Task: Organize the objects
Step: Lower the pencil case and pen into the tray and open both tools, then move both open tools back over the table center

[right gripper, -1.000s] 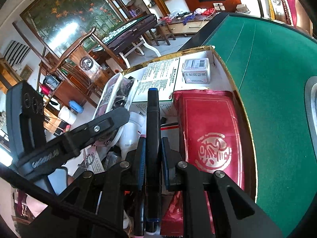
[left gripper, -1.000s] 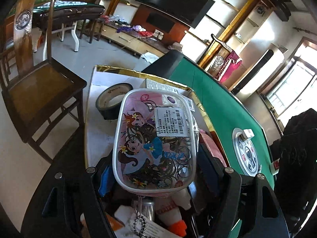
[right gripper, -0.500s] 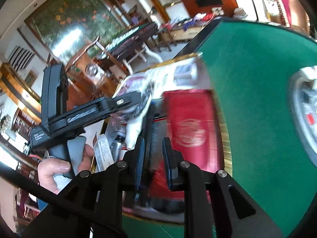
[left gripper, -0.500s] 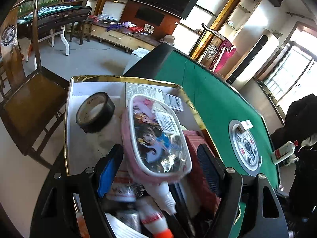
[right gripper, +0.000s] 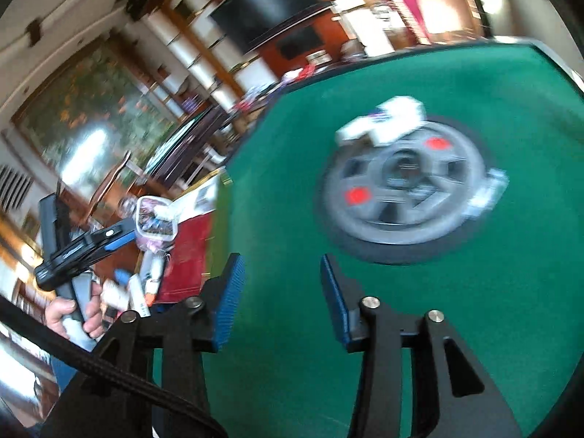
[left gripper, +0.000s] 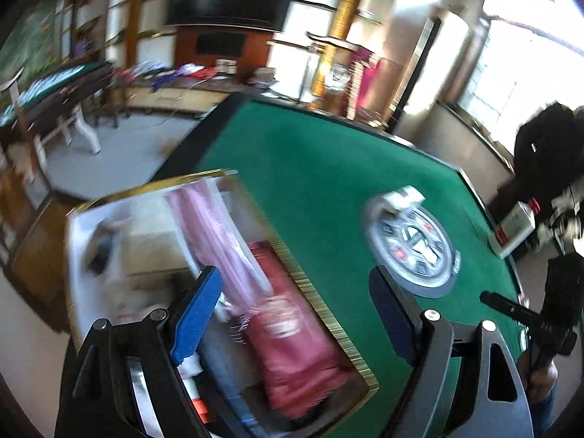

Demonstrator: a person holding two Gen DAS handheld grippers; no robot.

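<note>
Left gripper [left gripper: 295,314]: open, empty; jaws just widened over the box [left gripper: 328,314]
Right gripper [right gripper: 279,292]: empty; jaws just opening above the felt [right gripper: 292,189]
Risk: pouch [right gripper: 155,219] may topple; it stands on edge

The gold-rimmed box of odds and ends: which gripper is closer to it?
Left. The left gripper hangs over the gold-rimmed box; the right gripper is out over the green felt table.

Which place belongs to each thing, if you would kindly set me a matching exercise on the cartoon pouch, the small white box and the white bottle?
Things:
1. cartoon pouch
2. small white box
3. white bottle

Places:
A. on the round console
B. inside the gold-rimmed box
C. at the far edge of the table

Pairs: 1-B, 2-A, 3-C
</note>
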